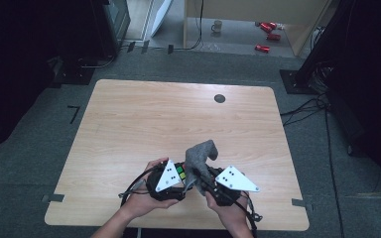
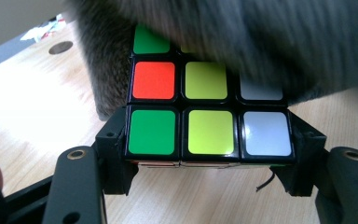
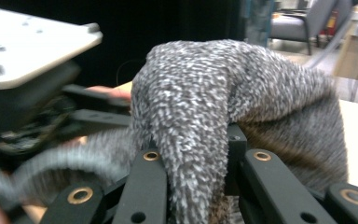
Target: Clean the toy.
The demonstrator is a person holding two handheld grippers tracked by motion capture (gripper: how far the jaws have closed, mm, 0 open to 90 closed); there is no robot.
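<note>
Left hand-held gripper (image 2: pixel 209 186) clamps one colour-tiled puzzle cube (image 2: pixel 209 112) between its jaws, low over the near edge of one wooden worktop (image 1: pixel 144 119). Right hand-held gripper (image 3: pixel 193 186), jaws pinched tight, holds one grey fuzzy cloth (image 3: pixel 205 102) draped across the cube's top. No legible writing is visible.

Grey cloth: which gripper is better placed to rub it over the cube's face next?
Right. The right gripper is shut on the grey cloth, which drapes over the cube; the left gripper clamps that cube.
</note>
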